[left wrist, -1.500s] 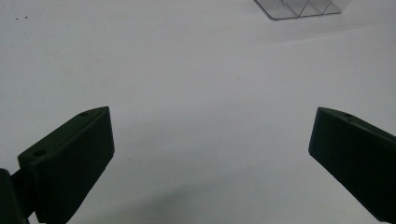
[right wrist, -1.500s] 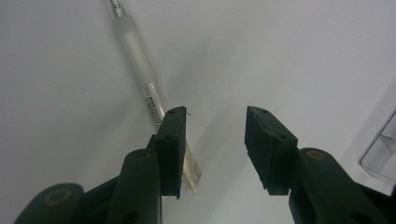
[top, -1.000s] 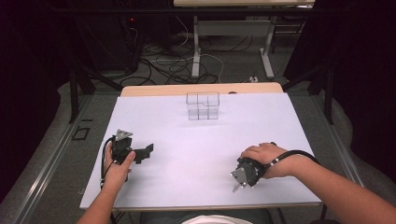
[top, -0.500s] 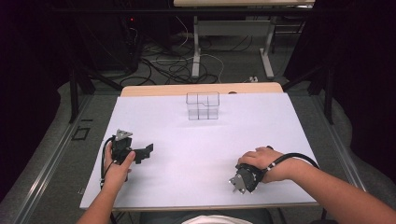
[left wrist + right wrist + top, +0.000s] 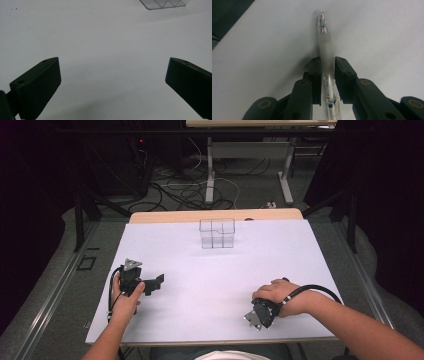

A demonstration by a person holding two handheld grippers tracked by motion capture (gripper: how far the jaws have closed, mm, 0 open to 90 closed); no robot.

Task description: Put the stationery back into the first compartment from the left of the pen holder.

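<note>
Hand-held gripper point(image 5: 327, 65) around pen point(image 5: 325, 42), white table point(image 5: 220, 270).

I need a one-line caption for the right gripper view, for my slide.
Right tongs shut on a clear pen lying on the white table.

Bare white table point(image 5: 210, 285) lies open between both tools; a clear divided box point(image 5: 217, 233) stands far-centre.

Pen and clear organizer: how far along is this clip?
Done: the right gripper has its jaws closed on a clear pen lying on the white table. In hand: that grasp. Left, presumably: carrying it to the clear organizer, which looks empty. Left gripper waits open.
</note>
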